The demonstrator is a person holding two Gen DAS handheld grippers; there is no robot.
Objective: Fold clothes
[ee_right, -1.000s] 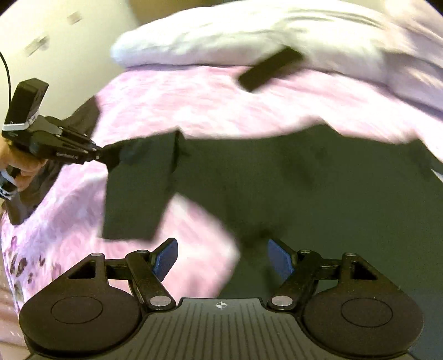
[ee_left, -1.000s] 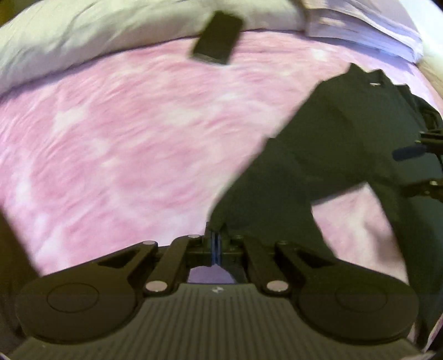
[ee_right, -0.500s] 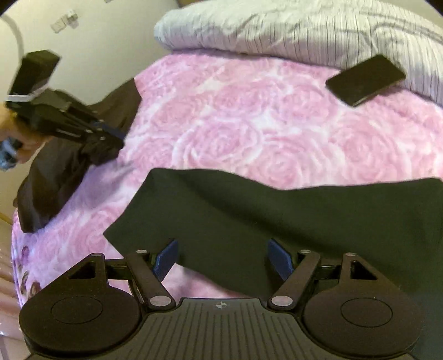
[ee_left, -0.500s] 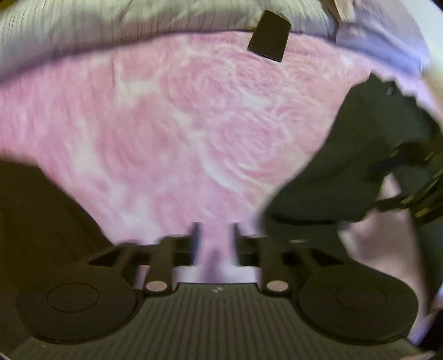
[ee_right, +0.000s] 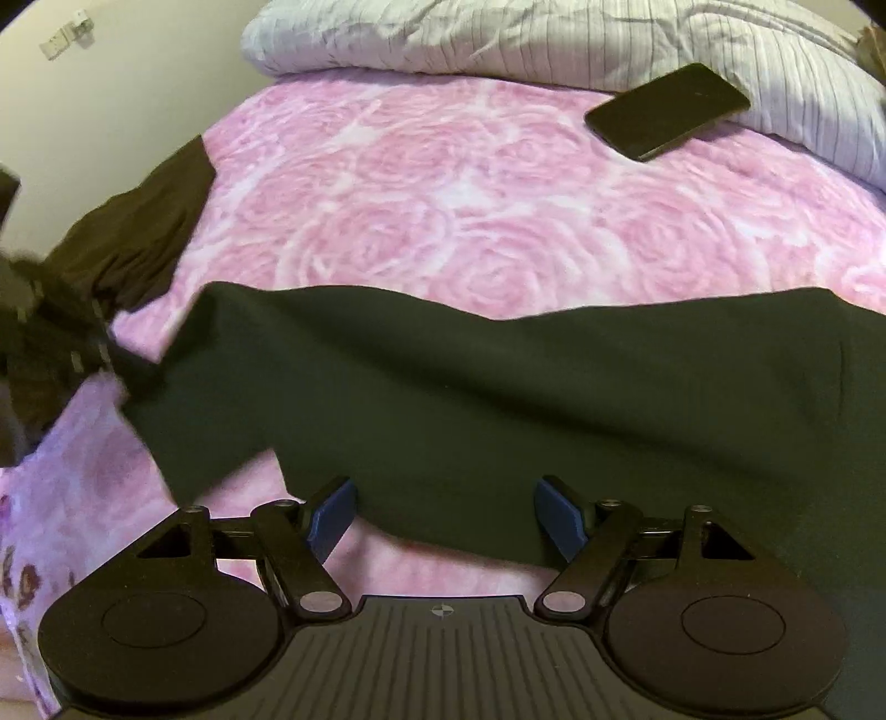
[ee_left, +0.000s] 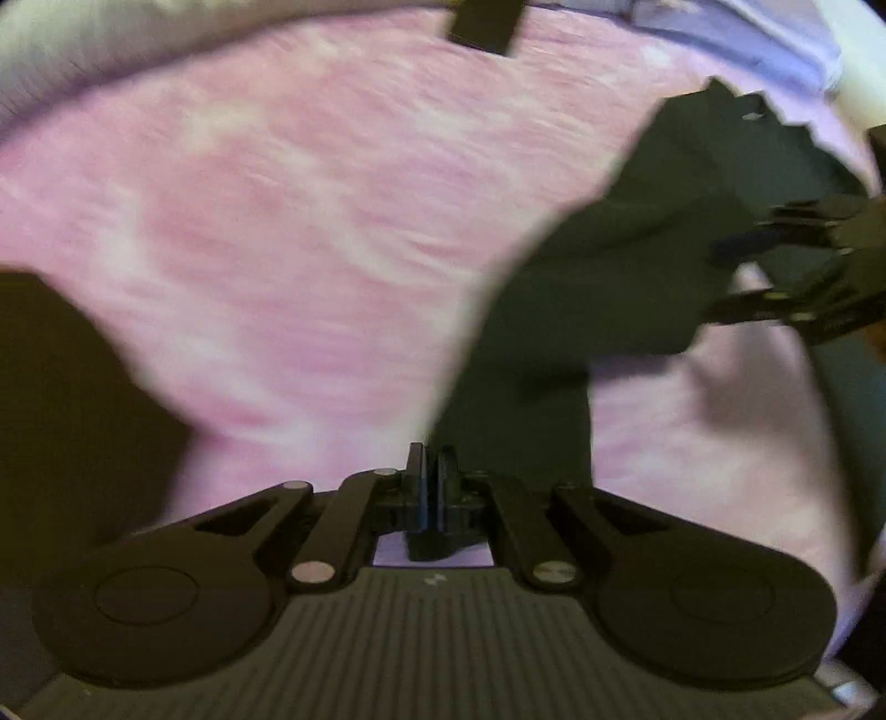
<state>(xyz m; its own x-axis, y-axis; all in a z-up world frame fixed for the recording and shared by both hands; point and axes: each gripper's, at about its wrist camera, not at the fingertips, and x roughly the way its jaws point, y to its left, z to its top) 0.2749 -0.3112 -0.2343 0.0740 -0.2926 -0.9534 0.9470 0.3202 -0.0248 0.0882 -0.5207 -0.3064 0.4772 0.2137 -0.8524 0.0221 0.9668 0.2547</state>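
A dark green garment (ee_right: 498, 399) lies spread on a pink rose-patterned bed cover (ee_right: 470, 221). In the left wrist view the garment (ee_left: 637, 266) stretches from my left gripper toward the right. My left gripper (ee_left: 431, 471) is shut on the garment's sleeve edge. It also shows blurred at the left of the right wrist view (ee_right: 105, 354), pinching the sleeve. My right gripper (ee_right: 443, 509) is open, its blue pads either side of the garment's near hem. It shows at the right of the left wrist view (ee_left: 775, 266).
A black phone (ee_right: 667, 111) lies near the striped grey pillow (ee_right: 554, 39) at the back. A brown garment (ee_right: 138, 243) hangs at the bed's left edge beside a cream wall (ee_right: 111, 111). It also shows in the left wrist view (ee_left: 66, 415).
My left gripper let the sleeve go, opened, then shut again on the sleeve edge. The garment now lies flatter on the bed. My right gripper stays open.
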